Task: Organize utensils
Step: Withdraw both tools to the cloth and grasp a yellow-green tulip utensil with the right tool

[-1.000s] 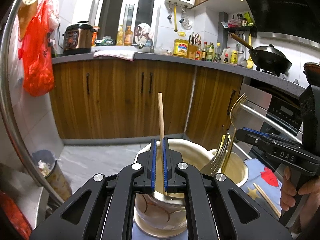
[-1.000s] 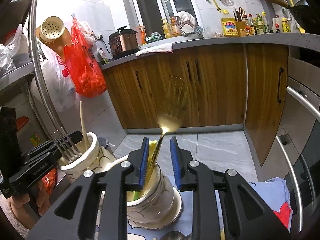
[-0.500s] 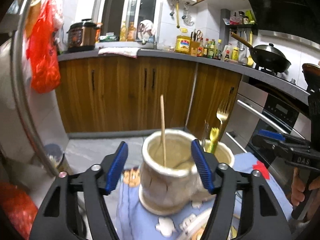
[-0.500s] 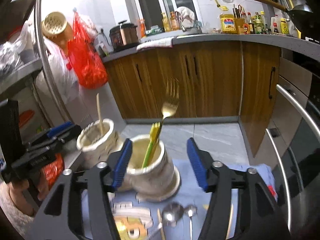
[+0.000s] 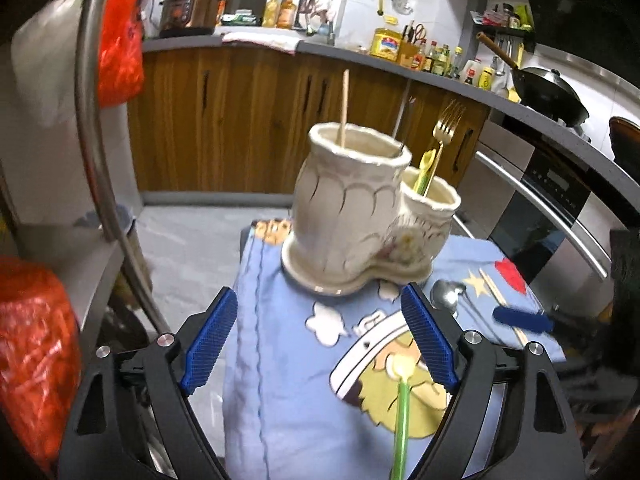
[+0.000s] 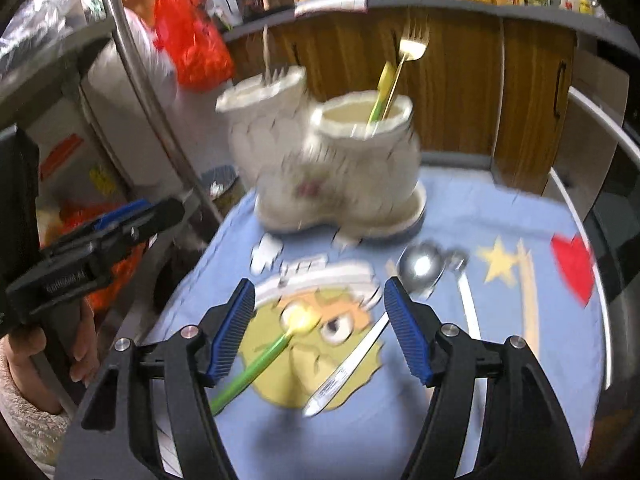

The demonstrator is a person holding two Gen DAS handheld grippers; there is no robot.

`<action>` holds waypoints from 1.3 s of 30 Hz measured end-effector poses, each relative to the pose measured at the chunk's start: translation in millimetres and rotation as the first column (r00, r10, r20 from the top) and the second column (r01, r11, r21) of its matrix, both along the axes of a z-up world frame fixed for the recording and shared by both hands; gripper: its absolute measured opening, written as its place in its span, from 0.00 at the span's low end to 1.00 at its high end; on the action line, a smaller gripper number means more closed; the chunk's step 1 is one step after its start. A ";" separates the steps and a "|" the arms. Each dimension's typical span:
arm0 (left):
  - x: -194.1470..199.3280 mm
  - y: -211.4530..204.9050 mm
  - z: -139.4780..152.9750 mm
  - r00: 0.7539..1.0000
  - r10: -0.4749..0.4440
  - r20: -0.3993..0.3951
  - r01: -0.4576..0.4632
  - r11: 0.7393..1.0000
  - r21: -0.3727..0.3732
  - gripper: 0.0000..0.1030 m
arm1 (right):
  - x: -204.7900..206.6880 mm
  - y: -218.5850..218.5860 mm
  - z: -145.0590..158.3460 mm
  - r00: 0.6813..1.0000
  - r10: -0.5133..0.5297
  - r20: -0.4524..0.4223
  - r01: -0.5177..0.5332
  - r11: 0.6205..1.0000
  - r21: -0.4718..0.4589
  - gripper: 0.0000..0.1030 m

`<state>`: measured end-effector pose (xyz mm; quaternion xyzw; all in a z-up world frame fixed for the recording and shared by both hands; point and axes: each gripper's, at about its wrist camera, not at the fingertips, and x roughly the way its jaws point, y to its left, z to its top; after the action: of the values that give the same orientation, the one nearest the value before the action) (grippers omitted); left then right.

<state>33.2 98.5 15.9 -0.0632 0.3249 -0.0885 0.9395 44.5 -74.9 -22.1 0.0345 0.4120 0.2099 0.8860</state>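
The left gripper (image 5: 320,344) has its jaws spread wide, having just been opening further, and nothing sits between its blue pads (image 5: 210,336); it hangs over the near part of a blue cartoon cloth (image 5: 288,380), angled down toward it. The right gripper (image 6: 320,328) also stands open with nothing pinched. Below its gap lie a green-handled spoon (image 6: 260,360) with a yellow bowl and, just right of it, a table knife (image 6: 348,368), both flat on the cloth; neither touches the pads. It too tilts downward.

At the far end of the cloth stands a cream ceramic holder (image 5: 352,208) with two cups on one base. The left cup has a wooden chopstick (image 5: 343,108) and a silver fork (image 6: 274,74), its tines up. The right cup (image 6: 360,120) has a gold fork (image 5: 444,128) and a yellow-green utensil (image 5: 425,168).

To the right on the cloth lie two metal spoons (image 6: 420,268) and, further right, a pair of chopsticks (image 5: 494,292).

In the right wrist view a hand (image 6: 28,344) grips the left gripper's handle at the left edge. Beyond the cloth run wooden cabinets (image 5: 240,120); a red plastic bag (image 5: 120,40) hangs at the far left.
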 end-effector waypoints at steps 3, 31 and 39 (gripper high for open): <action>-3.3 4.7 -8.3 1.000 0.008 -0.005 -0.008 1.000 0.008 0.82 | -4.9 13.5 -16.7 0.999 0.012 -0.053 -0.013 1.000 -0.008 0.51; -4.5 6.5 -17.4 1.000 -0.012 -0.005 0.013 1.000 0.021 0.82 | -2.0 39.5 -46.9 0.994 0.028 -0.101 -0.040 0.992 -0.118 0.09; -0.1 6.7 -20.7 1.000 -0.008 -0.008 0.009 0.999 0.031 0.82 | 6.1 -8.1 -9.3 0.999 -0.041 0.004 0.041 0.999 -0.004 0.09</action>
<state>33.1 105.2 -4.7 -0.0476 0.3303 -0.0872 0.9386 50.6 -83.1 -31.4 0.0409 0.4097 0.1910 0.8911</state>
